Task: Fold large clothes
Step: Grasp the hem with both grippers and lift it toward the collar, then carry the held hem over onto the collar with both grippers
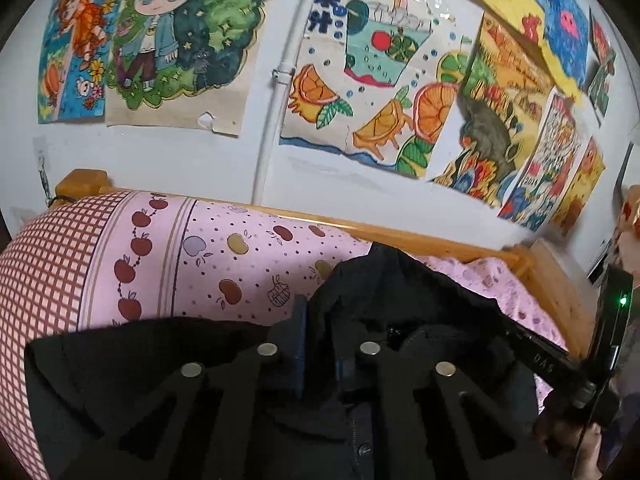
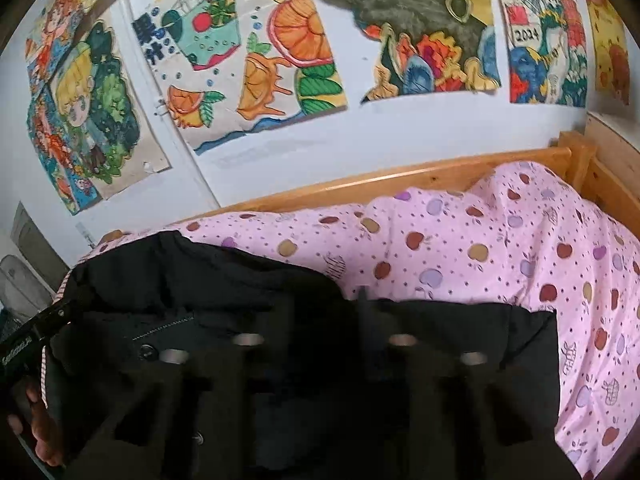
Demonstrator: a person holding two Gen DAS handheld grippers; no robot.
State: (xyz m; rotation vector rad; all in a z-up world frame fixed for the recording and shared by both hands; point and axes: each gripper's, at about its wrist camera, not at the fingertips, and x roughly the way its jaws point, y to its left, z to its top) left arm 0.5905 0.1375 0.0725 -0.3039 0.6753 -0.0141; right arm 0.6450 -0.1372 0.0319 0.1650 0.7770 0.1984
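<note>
Left wrist view first: the left gripper [image 1: 320,320] has its jaws drawn almost together, and black cloth is bunched right between them, so it looks clamped on the black jacket [image 1: 400,292]. Over on the right wrist view, the right gripper [image 2: 324,300] is black on black; its jaws stand close together with dark cloth around the tips, and I judge it pinched on the same jacket, though the blur makes that hard to confirm.

Moving outward, the jacket spreads below and ahead of both grippers, lying on the pink apple-print bedspread [image 2: 500,240]. A button [image 2: 147,351] and a stitched seam show on its front. On the far right of the left view there's the other handheld gripper, with a green light.

Beyond that runs the wooden bed frame [image 2: 400,176], then the wall with children's drawings [image 1: 360,68].

How will it handle? It looks soft, thick and floppy, fairly bulky, so it will sag between the two hold points. Not fragile, not slippery. Best hold, I'd say, is on an edge or seam, taking several layers, the hands well apart to keep the cloth taut.
</note>
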